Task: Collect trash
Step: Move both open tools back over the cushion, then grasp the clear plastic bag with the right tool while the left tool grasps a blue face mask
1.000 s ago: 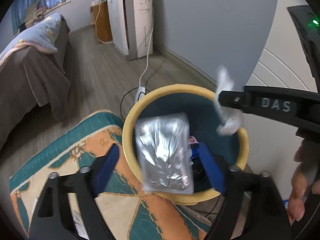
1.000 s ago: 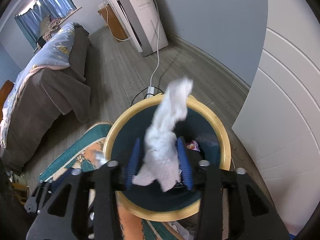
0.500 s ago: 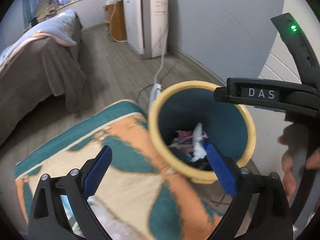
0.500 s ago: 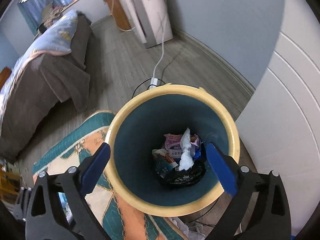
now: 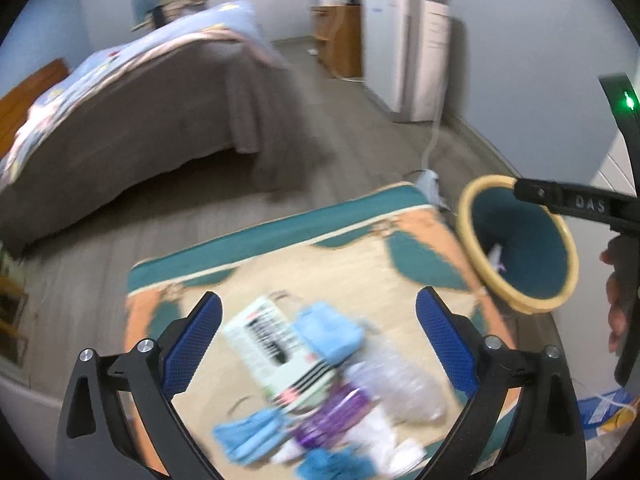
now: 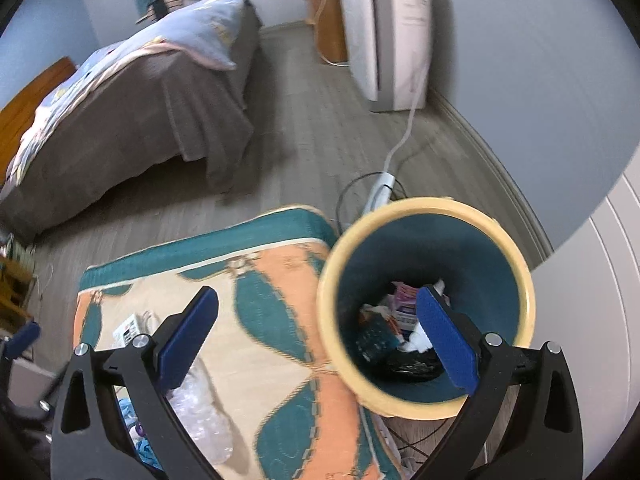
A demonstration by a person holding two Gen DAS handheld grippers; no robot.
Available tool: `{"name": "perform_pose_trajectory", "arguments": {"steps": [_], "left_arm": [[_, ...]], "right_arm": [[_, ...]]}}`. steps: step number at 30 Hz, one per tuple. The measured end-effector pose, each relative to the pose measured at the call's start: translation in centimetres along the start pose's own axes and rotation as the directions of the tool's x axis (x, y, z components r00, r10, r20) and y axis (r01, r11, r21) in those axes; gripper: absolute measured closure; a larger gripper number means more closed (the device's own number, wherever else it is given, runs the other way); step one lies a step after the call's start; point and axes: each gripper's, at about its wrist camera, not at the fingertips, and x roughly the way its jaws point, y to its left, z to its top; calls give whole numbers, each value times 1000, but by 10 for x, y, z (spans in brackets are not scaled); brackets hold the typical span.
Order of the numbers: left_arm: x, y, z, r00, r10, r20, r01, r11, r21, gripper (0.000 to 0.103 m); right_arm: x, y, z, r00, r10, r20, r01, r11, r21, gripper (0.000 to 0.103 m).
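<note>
Trash (image 5: 320, 384) waits on the rug beside the bin (image 6: 426, 304); both hand-held grippers (image 5: 316, 344) (image 6: 316, 340), jaws just opened wide and empty, must grab more.

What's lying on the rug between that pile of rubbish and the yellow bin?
Nothing: bare rug separates the trash pile from the bin, clearest in the left wrist view.

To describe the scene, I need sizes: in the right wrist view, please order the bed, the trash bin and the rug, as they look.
1. Bed.
2. Rug, though partly hidden.
3. Trash bin, enlarged by nearness.
</note>
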Motion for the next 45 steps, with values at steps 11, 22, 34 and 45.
{"name": "perform_pose_trajectory", "arguments": {"steps": [11, 22, 34, 45], "left_arm": [[-15, 80, -33, 993, 116, 0, -115, 988, -102, 5], [4, 120, -45, 993, 104, -52, -110, 982, -153, 5], [6, 139, -46, 998, -12, -56, -3, 966, -259, 5], [16, 144, -63, 993, -23, -116, -6, 970, -244, 5]], "right_arm": [[5, 61, -14, 999, 42, -29, -46, 987, -153, 6], [44, 102, -45, 979, 45, -197, -94, 965, -246, 6], [83, 121, -95, 943, -41, -331, -73, 943, -324, 7], [89, 132, -111, 877, 98, -470, -211, 958, -193, 75]]}}
